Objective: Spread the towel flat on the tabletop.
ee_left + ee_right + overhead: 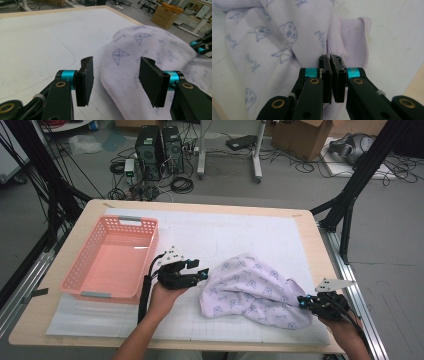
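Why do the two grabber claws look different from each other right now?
The left gripper has its jaws wide apart, while the right gripper has its jaws squeezed together. The left gripper holds nothing, with the cloth's edge lying between its jaws; the right gripper pinches the cloth's hem. Both are black with blue rings, and each is held in a hand.

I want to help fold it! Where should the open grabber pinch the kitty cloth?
Probably the near left hem of the cloth, coming in low from the left. That rolled edge lies between the open left gripper jaws; the right gripper pinches the opposite edge.
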A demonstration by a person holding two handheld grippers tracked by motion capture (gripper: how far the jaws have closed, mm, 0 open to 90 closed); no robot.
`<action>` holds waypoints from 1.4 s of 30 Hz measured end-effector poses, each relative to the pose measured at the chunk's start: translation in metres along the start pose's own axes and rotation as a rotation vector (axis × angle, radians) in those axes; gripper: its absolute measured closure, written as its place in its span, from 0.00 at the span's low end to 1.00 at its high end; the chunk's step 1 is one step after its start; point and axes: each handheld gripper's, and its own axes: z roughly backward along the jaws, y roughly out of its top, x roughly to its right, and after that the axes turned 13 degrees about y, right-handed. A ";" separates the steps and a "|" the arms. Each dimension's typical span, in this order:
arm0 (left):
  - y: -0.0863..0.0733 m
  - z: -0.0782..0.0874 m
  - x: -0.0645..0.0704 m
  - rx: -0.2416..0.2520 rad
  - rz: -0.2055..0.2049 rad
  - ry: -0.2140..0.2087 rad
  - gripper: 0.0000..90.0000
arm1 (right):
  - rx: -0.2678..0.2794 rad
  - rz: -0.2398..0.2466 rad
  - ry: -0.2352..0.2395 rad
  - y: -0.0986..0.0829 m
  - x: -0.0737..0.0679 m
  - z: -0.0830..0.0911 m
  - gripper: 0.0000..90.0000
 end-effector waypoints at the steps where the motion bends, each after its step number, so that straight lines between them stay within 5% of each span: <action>1: 0.002 -0.006 0.001 -0.008 0.002 0.000 0.51 | 0.022 -0.002 -0.010 0.002 0.000 0.004 0.91; 3: 0.006 -0.019 0.001 -0.025 -0.006 0.014 0.51 | 0.105 -0.033 -0.040 0.012 0.002 0.012 0.75; 5: 0.008 -0.033 -0.001 -0.042 -0.003 0.036 0.51 | 0.186 -0.061 -0.082 0.026 0.008 0.018 0.74; 8: 0.011 -0.051 -0.006 -0.048 0.011 0.081 0.53 | 0.226 -0.079 -0.160 0.052 0.022 0.015 0.77; 14: 0.007 -0.086 -0.009 -0.143 0.035 0.070 0.53 | 0.189 -0.097 -0.146 0.092 0.047 -0.028 0.74; 17: 0.001 -0.095 -0.006 -0.173 0.053 0.038 0.51 | 0.193 -0.096 -0.143 0.098 0.049 -0.039 0.73; 21: -0.005 -0.103 0.006 -0.209 0.021 -0.019 0.52 | 0.200 -0.113 -0.132 0.099 0.052 -0.042 0.68; 25: -0.007 -0.105 0.017 -0.264 -0.074 -0.048 0.77 | 0.216 -0.132 -0.124 0.099 0.054 -0.043 0.66; 28: -0.004 -0.100 0.019 -0.282 -0.091 -0.061 0.89 | 0.215 -0.152 -0.111 0.098 0.057 -0.046 0.63; 36: 0.021 -0.063 0.014 -0.090 -0.092 0.027 0.91 | 0.218 -0.217 -0.028 0.101 0.069 -0.069 0.62; 40: 0.026 -0.046 0.012 -0.016 -0.129 0.148 0.91 | 0.187 -0.199 0.112 0.108 0.063 -0.089 0.65; 42: 0.024 -0.044 0.009 -0.024 -0.101 0.134 0.90 | 0.171 -0.139 0.205 0.113 0.053 -0.101 0.62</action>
